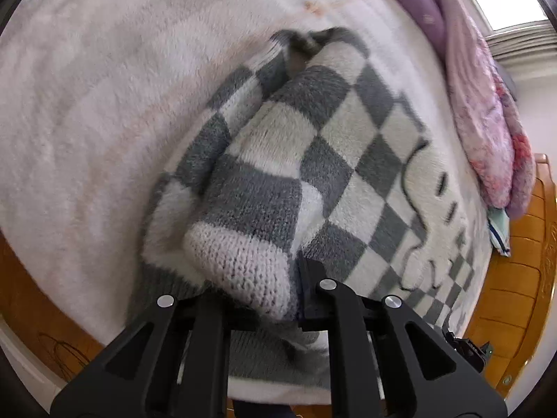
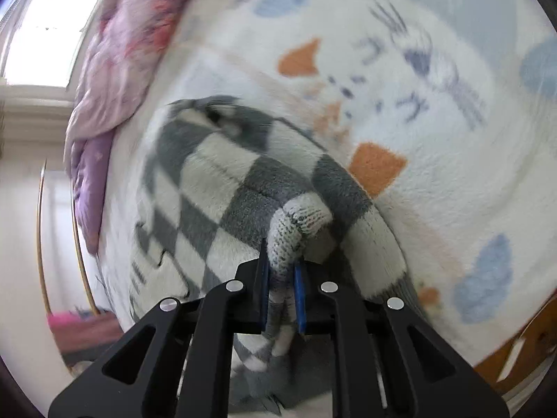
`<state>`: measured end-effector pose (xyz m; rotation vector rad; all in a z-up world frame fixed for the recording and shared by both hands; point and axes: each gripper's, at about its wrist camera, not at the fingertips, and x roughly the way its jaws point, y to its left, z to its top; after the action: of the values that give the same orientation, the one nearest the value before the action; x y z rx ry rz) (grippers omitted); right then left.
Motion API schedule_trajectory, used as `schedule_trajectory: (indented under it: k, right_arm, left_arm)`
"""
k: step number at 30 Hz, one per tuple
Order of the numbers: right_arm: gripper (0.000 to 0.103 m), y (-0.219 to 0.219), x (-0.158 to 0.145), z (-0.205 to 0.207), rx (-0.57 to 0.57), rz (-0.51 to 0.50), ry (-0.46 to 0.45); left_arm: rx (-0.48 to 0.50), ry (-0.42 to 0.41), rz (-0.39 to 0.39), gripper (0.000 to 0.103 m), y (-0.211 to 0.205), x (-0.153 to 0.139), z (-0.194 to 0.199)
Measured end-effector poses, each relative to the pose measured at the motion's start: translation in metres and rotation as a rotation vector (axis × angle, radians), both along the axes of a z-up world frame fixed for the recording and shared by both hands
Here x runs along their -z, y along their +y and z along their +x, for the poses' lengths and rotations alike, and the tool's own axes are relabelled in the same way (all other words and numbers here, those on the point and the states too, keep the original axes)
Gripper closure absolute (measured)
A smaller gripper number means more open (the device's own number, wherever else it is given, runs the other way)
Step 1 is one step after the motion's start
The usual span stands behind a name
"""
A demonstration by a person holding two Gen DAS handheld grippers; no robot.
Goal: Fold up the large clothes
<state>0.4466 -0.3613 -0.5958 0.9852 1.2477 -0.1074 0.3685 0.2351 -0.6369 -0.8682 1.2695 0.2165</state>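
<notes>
A big sweater [image 1: 313, 160] with gray and white squares is spread on a fluffy white blanket [image 1: 104, 104] on a bed. A fold of the sweater is bunched up right in front of each gripper.

In the left wrist view, the left gripper [image 1: 264, 292] is closed tight on a thick white knitted fold. The cloth is squeezed between the two black jaws and bulges out above them. One finger is hidden by the cloth.

In the right wrist view, the right gripper [image 2: 282, 278] is closed too. A narrow white knitted fold is pinched between its blue pads [image 2: 298, 292], and more cloth hangs down below the jaws.

A pink and purple quilt [image 1: 487, 132] is piled at the far edge of the bed. A wooden bed frame [image 1: 515, 278] is seen beside the blanket.
</notes>
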Motion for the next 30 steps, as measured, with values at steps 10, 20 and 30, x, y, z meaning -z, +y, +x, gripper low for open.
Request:
schedule_trajectory:
  k: [10, 20, 30]
  right_arm:
    - [0.084, 0.018, 0.041, -0.029, -0.143, -0.156, 0.154]
    - [0.054, 0.041, -0.017, -0.004, -0.326, -0.395, 0.270]
    - [0.101, 0.237, -0.055, 0.101, -0.763, -0.366, -0.101]
  left_arm:
    - [-0.012, 0.117, 0.001, 0.068, 0.019, 0.036, -0.026]
    - [0.086, 0.024, 0.050, 0.023, 0.010, -0.007, -0.027]
    - [-0.046, 0.118, 0.062, 0.020, 0.030, 0.013, -0.041]
